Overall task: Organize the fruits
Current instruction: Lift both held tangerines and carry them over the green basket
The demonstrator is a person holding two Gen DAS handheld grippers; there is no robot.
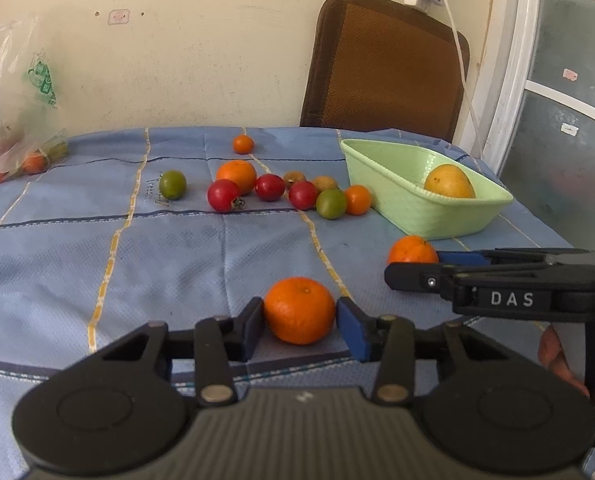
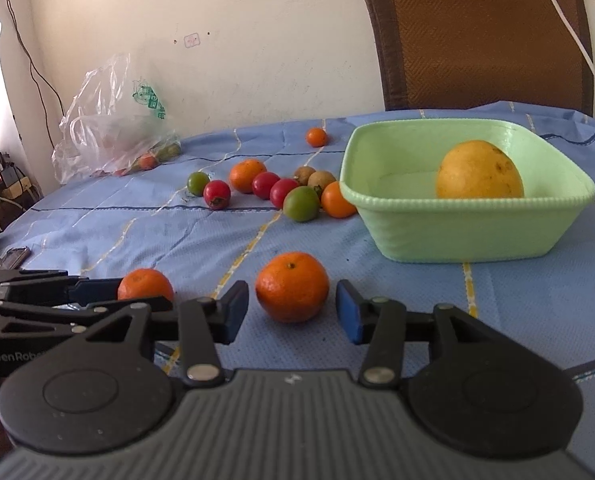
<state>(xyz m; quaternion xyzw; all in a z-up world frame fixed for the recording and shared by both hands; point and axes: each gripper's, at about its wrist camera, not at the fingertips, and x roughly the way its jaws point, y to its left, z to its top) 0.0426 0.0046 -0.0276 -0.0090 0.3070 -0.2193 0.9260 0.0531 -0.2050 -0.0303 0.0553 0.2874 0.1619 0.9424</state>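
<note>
- The left gripper (image 1: pixel 299 322) is seen with its blue-padded black fingers on either side of a round, dimpled tangerine (image 1: pixel 299 310); the left pad touches the peel, while a thin gap seems to remain at the right pad, so a firm hold cannot be confirmed.
- The right gripper (image 2: pixel 292 312) is spread around a second tangerine (image 2: pixel 292 286), with clear gaps on both sides; this fruit rests on the cloth, untouched by the pads.
- The two tangerines lie near each other on the near part of the table, in front of the basket.
- A pale green plastic basket (image 2: pixel 457 236), rectangular with rounded corners and a beaded rim, stands toward the right of the table; a large, smooth yellow fruit (image 2: pixel 479 170) with a few brown specks is held inside it.
- A blue woven tablecloth (image 1: pixel 177 264), lined with yellow and dark stripes, covers the table.
- A loose row of small round fruits is laid mid-table just left of the basket: glossy red ones (image 1: pixel 224 196), green ones (image 1: pixel 331 204), orange ones (image 1: pixel 236 176) and two dull brown ones (image 2: pixel 321 179).
- One small orange fruit (image 1: pixel 243 144) sits apart near the far edge.
- A crinkled clear plastic bag (image 2: pixel 109 128) with green print lies at the far left, with more fruit inside.
- A brown chair back (image 1: pixel 385 64) with woven padding stands behind the table.
</note>
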